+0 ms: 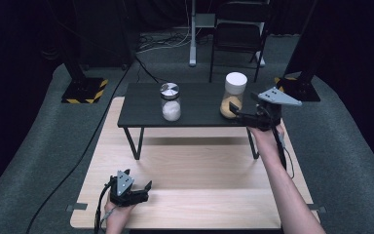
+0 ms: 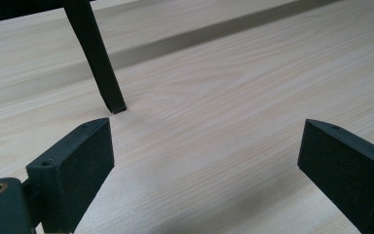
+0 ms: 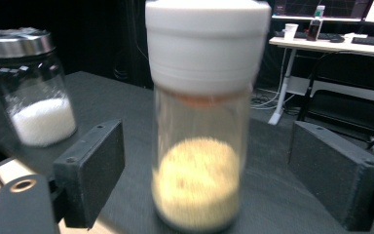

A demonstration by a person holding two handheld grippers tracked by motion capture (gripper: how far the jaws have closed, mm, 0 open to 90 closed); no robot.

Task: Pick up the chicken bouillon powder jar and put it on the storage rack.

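Dark shelf (image 1: 195,105); white-capped jar (image 1: 233,95) near right edge.

high: above, looking forward-down | left: close over wooden tabletop (image 2: 233,97) | right: near, perhaps level; shares jars (image 3: 199,122)

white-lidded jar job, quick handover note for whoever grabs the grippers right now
Right gripper: open, jaws either side of the white-lidded jar of yellow grains, pads not touching it.
Left gripper: open, holding nothing, low over the light wooden table.
Things: that jar and the metal-lidded jar of white grains stand upright on the small black table.
Done: right gripper lined up on the jar.
Left: close on it and lift.
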